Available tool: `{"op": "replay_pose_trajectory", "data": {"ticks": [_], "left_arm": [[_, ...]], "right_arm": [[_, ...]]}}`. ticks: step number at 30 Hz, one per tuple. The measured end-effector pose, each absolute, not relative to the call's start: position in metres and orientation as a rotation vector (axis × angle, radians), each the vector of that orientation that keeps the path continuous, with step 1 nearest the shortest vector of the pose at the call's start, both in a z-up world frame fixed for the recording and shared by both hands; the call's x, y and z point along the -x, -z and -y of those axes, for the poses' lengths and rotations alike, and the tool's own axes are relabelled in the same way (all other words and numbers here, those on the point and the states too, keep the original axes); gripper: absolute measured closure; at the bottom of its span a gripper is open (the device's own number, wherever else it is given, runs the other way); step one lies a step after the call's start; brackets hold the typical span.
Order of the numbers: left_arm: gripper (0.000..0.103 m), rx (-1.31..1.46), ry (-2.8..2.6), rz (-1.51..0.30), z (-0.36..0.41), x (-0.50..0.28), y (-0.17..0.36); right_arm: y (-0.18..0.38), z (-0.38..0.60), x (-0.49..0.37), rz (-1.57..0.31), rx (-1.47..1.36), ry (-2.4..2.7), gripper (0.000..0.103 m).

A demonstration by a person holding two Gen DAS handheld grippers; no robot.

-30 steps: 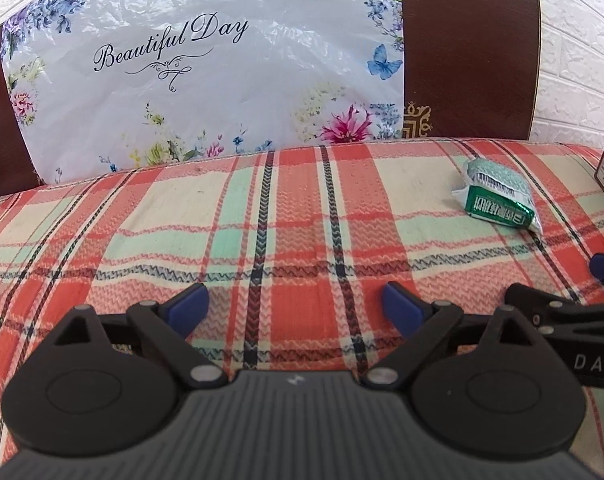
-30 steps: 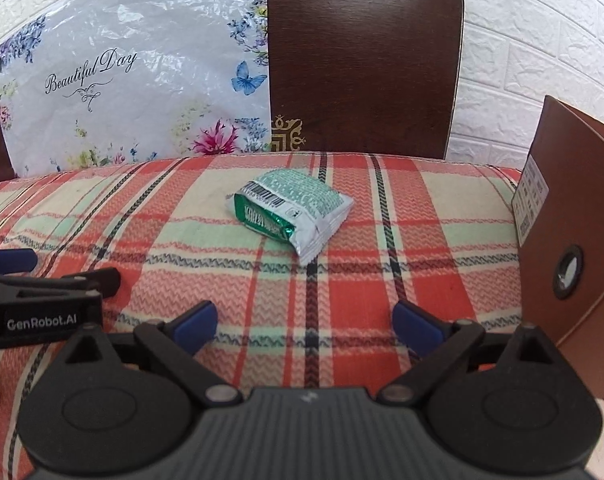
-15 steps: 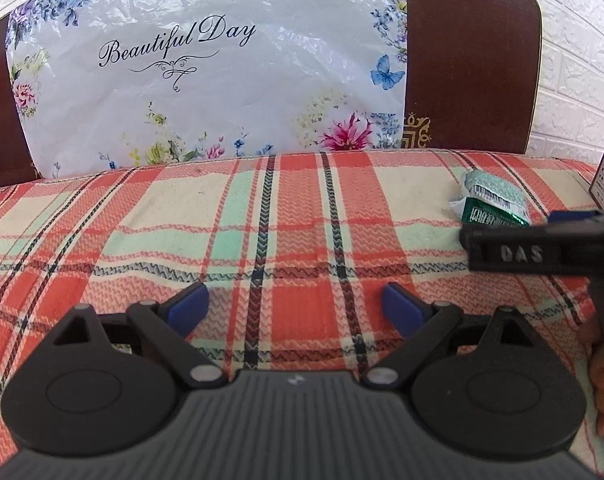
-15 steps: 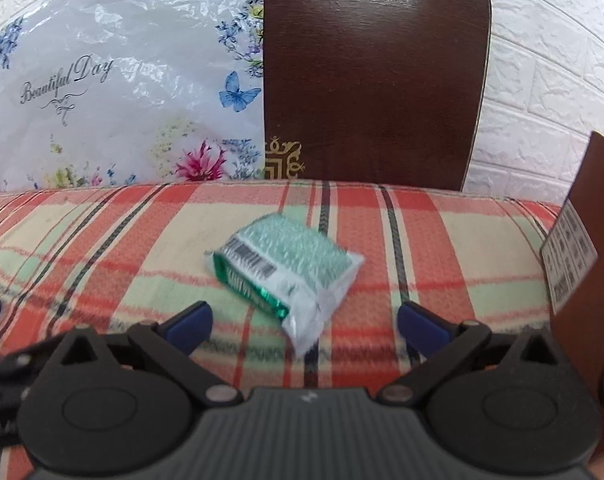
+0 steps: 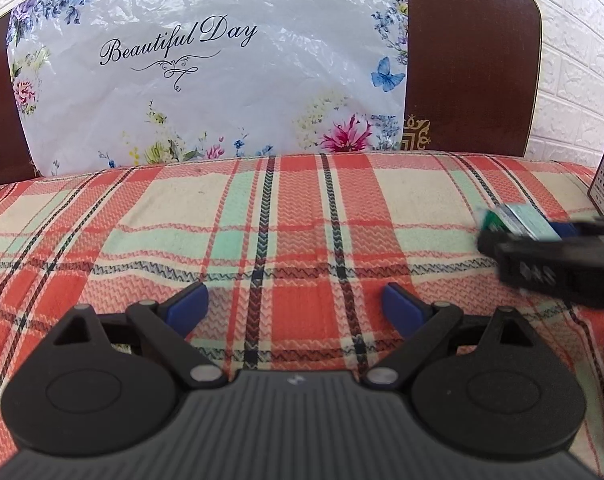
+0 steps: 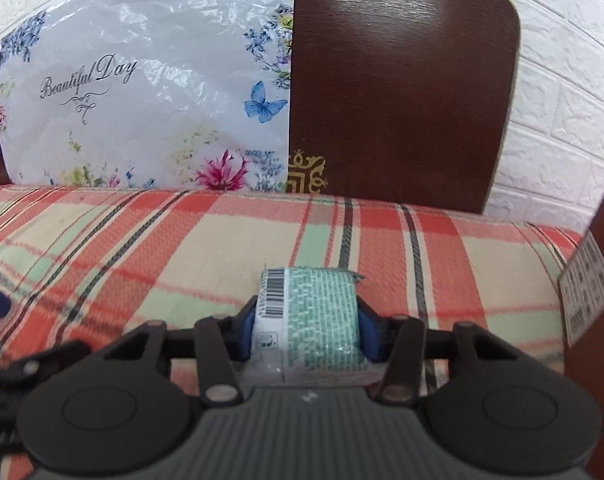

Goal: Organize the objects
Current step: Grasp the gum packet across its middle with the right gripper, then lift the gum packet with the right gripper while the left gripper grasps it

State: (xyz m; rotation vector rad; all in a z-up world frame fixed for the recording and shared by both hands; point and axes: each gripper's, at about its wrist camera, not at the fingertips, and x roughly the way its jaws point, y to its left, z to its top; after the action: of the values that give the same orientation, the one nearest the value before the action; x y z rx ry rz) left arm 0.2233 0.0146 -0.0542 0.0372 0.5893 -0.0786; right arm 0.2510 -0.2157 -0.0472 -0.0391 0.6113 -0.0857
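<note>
My right gripper is shut on a green and white packet with a barcode, held between its blue pads just above the plaid cloth. In the left wrist view the packet and the right gripper show at the right edge, blurred. My left gripper is open and empty, low over the middle of the plaid cloth.
A white floral plastic bag printed "Beautiful Day" leans on the dark wooden headboard at the back. A brown cardboard box with a label stands at the right. White brick wall behind.
My right gripper moved forward onto the packet and shut on it, turning it lengthwise between the pads. The left gripper has stayed open in place.
</note>
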Motion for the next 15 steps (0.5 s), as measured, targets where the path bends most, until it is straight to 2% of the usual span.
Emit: {"op": "replay_pose_trajectory", "data": {"ticks": [8,15], "left_arm": [[0.008,-0.096,0.040,-0.601,-0.005,-0.214,0.052],[0.008,-0.097,0.120,-0.655,0.012,-0.146,0.046]], "right_arm": [[0.044,0.216,-0.146,-0.656,0.052,0.042,0.056],[0.037,0.240,-0.038,-0.685,0.027,0.088,0.056]]}}
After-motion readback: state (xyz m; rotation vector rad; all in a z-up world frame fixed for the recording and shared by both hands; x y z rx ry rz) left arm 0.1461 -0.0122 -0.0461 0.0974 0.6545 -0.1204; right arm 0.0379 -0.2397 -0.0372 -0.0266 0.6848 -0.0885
